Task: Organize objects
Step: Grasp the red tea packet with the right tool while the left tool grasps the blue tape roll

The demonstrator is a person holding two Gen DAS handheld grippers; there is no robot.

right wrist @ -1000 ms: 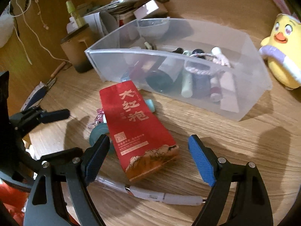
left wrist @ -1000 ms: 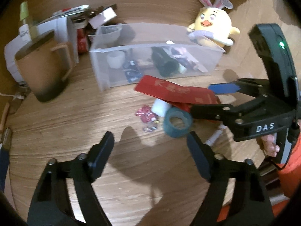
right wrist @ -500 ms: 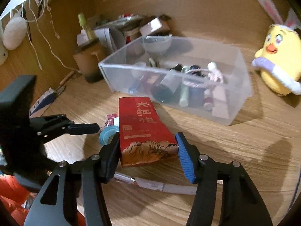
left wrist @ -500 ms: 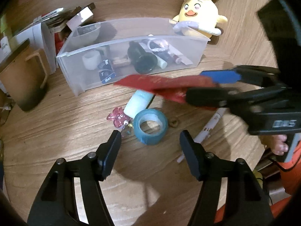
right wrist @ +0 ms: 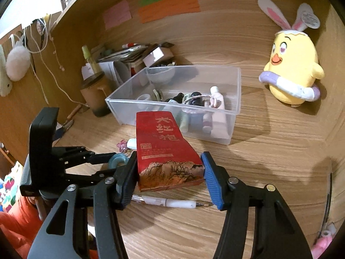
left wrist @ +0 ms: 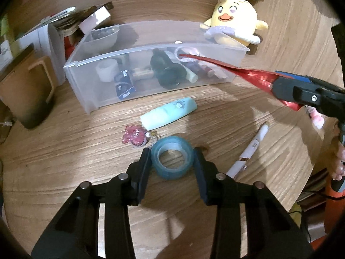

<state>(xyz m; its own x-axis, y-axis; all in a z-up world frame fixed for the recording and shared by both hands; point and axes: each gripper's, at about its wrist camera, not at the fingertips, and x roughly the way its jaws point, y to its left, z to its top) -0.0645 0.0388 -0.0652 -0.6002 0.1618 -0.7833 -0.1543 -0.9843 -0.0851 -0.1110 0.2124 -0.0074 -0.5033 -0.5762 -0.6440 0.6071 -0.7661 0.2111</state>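
Your red tea packet [right wrist: 166,149] is lifted off the desk [right wrist: 269,172], flat and tilted, its far end over the clear bin's [left wrist: 151,86] front wall. Your blue tape roll [left wrist: 171,160] lies flat on the desk beside a mint tube [left wrist: 168,113], a pink charm [left wrist: 134,135] and a white pen [left wrist: 250,151].

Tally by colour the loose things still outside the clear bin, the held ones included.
Red: 1, packet in right gripper
Blue: 1, tape roll in left gripper
Mint: 1, tube
Pink: 1, charm
White: 1, pen
Total: 5
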